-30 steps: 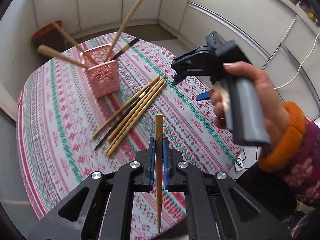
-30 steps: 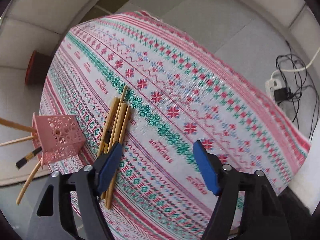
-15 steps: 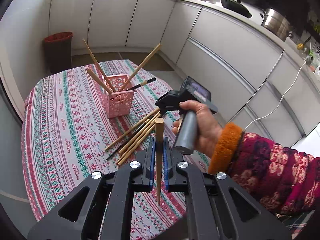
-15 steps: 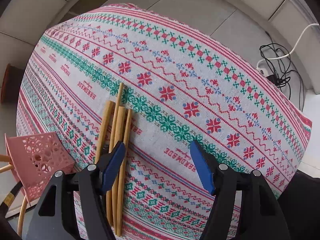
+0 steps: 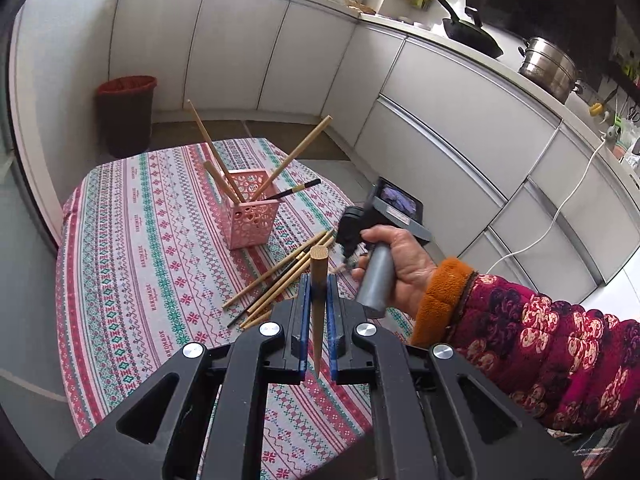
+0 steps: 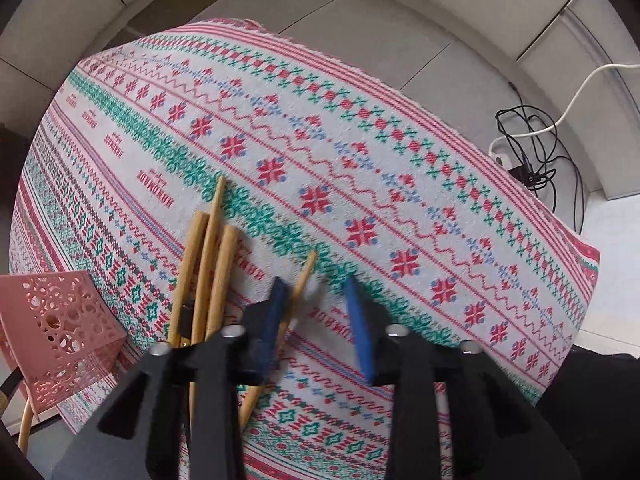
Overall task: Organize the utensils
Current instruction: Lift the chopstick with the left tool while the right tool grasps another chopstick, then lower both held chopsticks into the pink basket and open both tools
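Left wrist: left gripper (image 5: 317, 300) pinches 1 chopstick (image 5: 319, 276). Right gripper (image 6: 316, 300) closing around another chopstick (image 6: 298, 292), pads not pressing yet.

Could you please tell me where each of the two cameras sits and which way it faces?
Left wrist: on the left hand-held gripper, shut on a chopstick; it looks obliquely down across the table at the pink basket; the person's hand and sleeve show.
Right wrist: on the right hand-held gripper, looking straight down at the tablecloth; its jaws are closing around one chopstick.
Shared: the basket, the loose chopsticks and the tablecloth.
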The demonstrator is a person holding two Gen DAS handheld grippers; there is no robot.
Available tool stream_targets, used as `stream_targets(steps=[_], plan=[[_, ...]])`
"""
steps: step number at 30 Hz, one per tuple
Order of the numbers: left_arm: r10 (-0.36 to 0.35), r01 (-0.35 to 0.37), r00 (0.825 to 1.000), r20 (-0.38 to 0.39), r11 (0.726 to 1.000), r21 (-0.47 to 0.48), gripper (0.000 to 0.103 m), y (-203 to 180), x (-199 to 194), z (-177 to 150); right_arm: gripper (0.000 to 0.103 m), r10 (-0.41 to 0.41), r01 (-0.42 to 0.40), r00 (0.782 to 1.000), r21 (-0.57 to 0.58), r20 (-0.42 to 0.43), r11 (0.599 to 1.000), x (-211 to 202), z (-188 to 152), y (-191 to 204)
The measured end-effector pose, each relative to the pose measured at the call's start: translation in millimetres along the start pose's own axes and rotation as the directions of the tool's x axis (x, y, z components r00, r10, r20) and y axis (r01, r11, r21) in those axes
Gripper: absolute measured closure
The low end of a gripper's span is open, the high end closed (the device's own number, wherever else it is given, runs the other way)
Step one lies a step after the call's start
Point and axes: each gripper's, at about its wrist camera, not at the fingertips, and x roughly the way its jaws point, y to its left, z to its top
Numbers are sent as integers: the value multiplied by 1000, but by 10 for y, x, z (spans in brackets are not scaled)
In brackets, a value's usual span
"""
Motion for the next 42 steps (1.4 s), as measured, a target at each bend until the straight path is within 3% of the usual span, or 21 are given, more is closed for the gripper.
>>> stream_targets(steps=[4,7,13,18,26,30,35,39,42], plan=[[30,-29,999,44,1000,-7,97,-21,-152,16,98,80,-80,996,-8,-30,997,6,46,-208],[46,-45,996,79,999,-14,96,-50,-253,36,98,144,-144,990,-42,1,989,-97,-14,-392],[86,-82,990,115,996,-32,96,-125,-260,96,98,306,-288,949,-182,80,940,-689,-218,-704],[119,-111,982,146,992,-61,96,-172,-252,212,98,423,-358,891,-319,162,877,-1427,-392,-975],[170,-153,960,222,984,-93,96,-267,-304,615,98,538,-387,787,-437,302,812,-2523,-290,-1100],[195,-174,936,294,980,-98,96,-323,-383,979,98,588,-404,715,-464,378,789,-3024,-158,-1015],[251,-225,890,381,968,-111,96,-370,-395,1378,98,651,-438,640,-503,407,745,-3478,-54,-837],[312,-283,861,403,950,-131,96,-292,-195,1553,98,688,-448,610,-545,393,709,-3641,-17,-627],[363,-329,847,389,932,-155,96,-161,52,1615,98,701,-450,609,-567,370,690,-3625,-38,-445]])
